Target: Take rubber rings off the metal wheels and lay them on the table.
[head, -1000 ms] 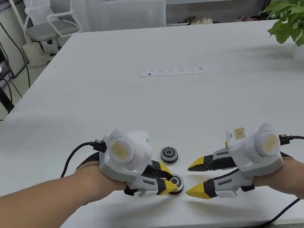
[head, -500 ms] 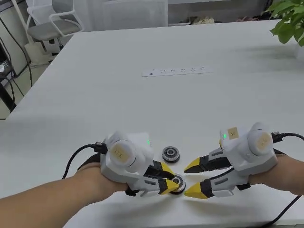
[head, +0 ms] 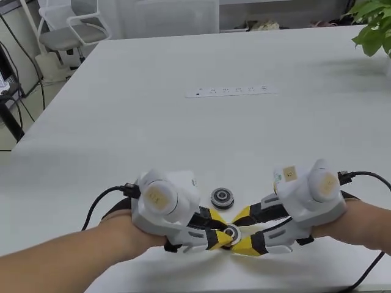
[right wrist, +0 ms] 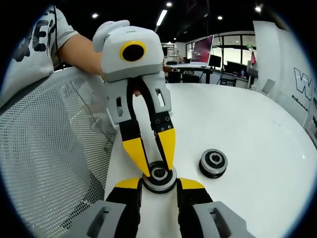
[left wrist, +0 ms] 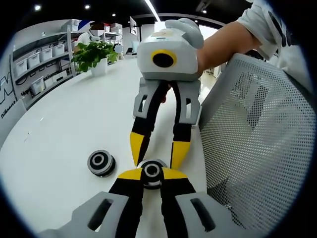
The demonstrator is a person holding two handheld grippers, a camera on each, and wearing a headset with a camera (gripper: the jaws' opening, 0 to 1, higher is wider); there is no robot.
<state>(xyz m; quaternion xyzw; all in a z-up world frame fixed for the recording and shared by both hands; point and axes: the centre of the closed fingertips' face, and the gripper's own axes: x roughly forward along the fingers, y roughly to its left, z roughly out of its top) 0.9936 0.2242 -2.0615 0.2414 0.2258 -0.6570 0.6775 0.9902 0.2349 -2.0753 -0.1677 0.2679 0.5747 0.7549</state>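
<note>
— Pinching low centre in the head view, your left gripper (head: 215, 228) and right gripper (head: 243, 231) both clamp one wheel (head: 231, 232); a second wheel (head: 222, 198) lies just above it on the smooth white table (head: 183, 134)
— Left gripper view?
— Same wheel, bottom centre: probably heavy, stiff, slick
— Right gripper view?
— Catch its stretchy rubber ring (right wrist: 159, 189) at the rim; mesh chair (right wrist: 49, 148) at left

Yellow-tipped left claw (head: 223, 232) and right claw (head: 238, 232); held wheel (head: 230, 232), loose wheel (head: 222, 198) silver, black-ringed.

White table (head: 122, 122) w/ power strip (head: 231, 91) mid, metal wheel (head: 222, 198) nr front edge, 2nd wheel (head: 230, 232) beside.
</note>
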